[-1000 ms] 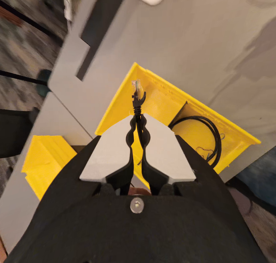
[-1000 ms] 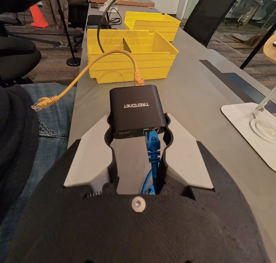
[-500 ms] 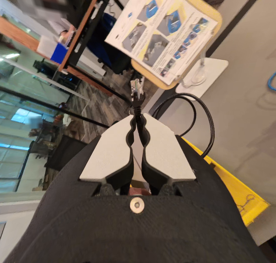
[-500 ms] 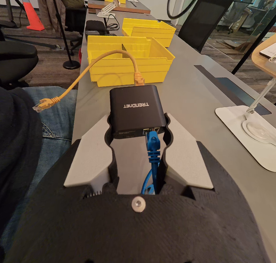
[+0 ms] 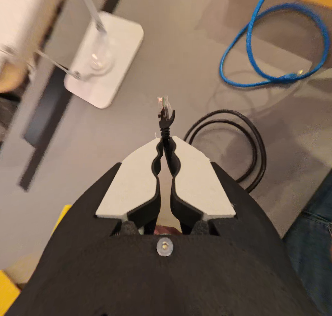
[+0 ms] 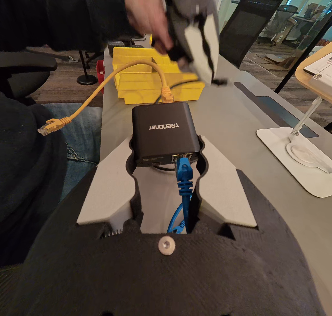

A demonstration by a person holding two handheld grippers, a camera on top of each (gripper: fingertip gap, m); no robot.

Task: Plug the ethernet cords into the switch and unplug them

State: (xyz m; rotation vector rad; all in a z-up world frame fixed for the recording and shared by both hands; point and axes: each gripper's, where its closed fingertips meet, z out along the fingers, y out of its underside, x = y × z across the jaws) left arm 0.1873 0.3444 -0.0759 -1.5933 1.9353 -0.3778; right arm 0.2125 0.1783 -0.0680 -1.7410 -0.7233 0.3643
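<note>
Two cords in, we are bringing the third.
We are clamping the black cord in the left gripper above the table while the right gripper is bracing the switch; next, aligning its plug with a free port.

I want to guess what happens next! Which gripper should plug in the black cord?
Probably the left gripper: it is shut on the black ethernet cord, clear plug pointing forward. The right gripper is busy clamping the black box-shaped switch steady on the grey table.
</note>
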